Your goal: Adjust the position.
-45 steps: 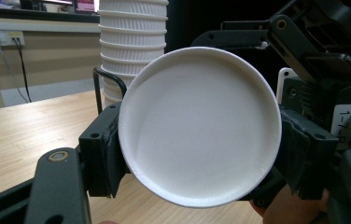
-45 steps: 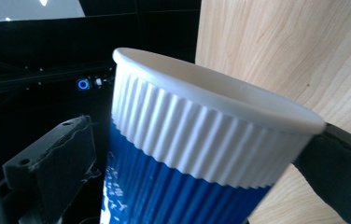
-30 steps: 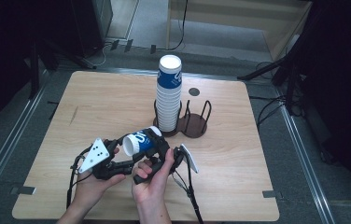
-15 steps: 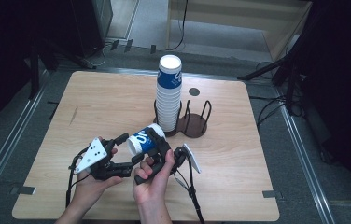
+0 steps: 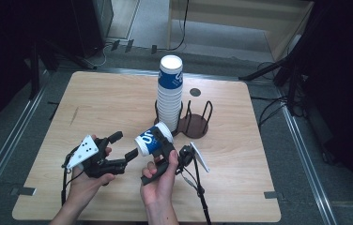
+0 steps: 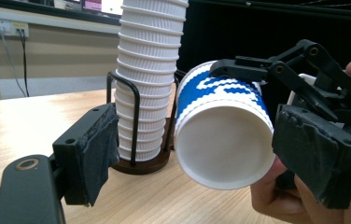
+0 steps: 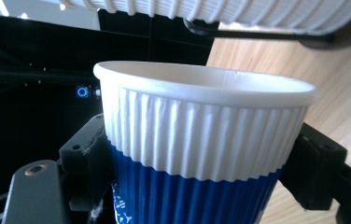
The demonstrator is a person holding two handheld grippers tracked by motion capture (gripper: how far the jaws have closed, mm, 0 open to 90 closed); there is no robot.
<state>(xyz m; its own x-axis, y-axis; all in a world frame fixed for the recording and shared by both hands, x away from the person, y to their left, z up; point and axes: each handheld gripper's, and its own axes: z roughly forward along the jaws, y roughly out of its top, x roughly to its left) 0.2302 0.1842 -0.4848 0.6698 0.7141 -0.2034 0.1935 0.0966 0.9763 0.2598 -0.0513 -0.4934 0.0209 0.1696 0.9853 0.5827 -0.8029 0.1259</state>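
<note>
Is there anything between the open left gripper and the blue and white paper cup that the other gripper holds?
No. In the high view, bare wooden table shows between the left gripper and the blue and white paper cup; they sit apart.

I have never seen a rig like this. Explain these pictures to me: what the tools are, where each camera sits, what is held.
A person holds hand-worked tongs in each hand; there is no robot arm. One camera looks down from above the wooden table. The other two ride on the tongs and look along their black jaws. On the table a tall stack of paper cups stands in a dark wire holder. The right tongs are shut on a single blue-and-white cup, held tilted on its side. The left tongs have just been opening; their jaws stand apart either side of the cup's base without pressing it.
</note>
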